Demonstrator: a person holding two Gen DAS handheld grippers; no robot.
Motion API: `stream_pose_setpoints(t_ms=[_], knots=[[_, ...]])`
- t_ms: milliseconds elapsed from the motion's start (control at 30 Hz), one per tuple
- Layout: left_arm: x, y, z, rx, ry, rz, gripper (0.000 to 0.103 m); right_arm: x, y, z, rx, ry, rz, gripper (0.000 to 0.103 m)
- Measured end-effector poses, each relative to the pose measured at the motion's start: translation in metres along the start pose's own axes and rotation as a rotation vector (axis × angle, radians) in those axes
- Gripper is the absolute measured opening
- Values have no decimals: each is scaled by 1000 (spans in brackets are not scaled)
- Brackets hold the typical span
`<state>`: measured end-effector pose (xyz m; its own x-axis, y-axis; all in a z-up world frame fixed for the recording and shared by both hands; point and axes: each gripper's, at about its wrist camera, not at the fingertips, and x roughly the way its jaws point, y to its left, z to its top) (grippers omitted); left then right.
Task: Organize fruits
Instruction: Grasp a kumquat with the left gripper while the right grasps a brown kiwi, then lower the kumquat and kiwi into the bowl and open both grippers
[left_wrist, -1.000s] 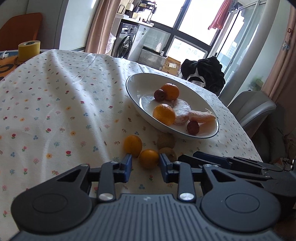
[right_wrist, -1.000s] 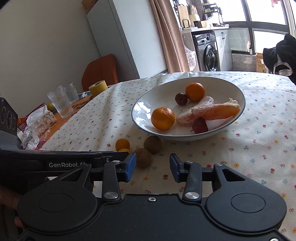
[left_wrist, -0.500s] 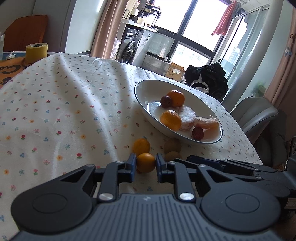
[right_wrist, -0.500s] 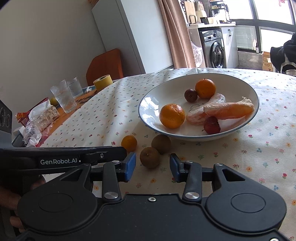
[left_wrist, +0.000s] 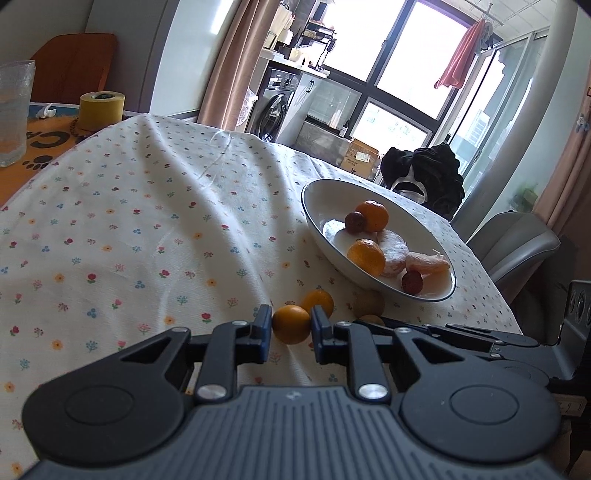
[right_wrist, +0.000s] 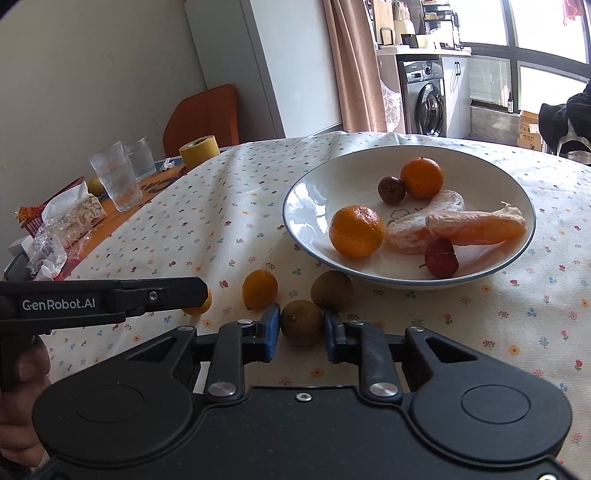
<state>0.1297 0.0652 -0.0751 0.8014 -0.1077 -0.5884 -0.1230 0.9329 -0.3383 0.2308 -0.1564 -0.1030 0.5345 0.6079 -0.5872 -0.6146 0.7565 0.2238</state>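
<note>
Over the last second both pairs of fingers were closed in: the left gripper (left_wrist: 291, 328) was brought tight onto a small round orange citrus fruit (left_wrist: 291, 324) and the right gripper (right_wrist: 302, 325) onto a brownish-green round fruit (right_wrist: 302, 322), both fruits apparently not lifted off the flowered tablecloth of the table (left_wrist: 147, 229) yet, so a double pickup looked set up. Just beside them a second small orange fruit (right_wrist: 259, 288) and another brown fruit (right_wrist: 331, 290) were left loose, close enough to get bumped. The white blue-rimmed bowl (right_wrist: 295, 192) right behind was already partly filled with fruit, so its near rim would have to be cleared.

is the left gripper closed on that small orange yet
Yes, shut on it: both blue pads of the left gripper touch the small orange.
</note>
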Motion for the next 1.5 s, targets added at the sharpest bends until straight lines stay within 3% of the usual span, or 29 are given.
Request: stream_pose_setpoints(t_ms=[667,1500], knots=[[-4,-31,12,53,-33,-27,21,-39,-18,11,7,-114,-11,23],[33,-59,42,121,-39,-16,21,-41,-65,26,66,-189,-67,23]])
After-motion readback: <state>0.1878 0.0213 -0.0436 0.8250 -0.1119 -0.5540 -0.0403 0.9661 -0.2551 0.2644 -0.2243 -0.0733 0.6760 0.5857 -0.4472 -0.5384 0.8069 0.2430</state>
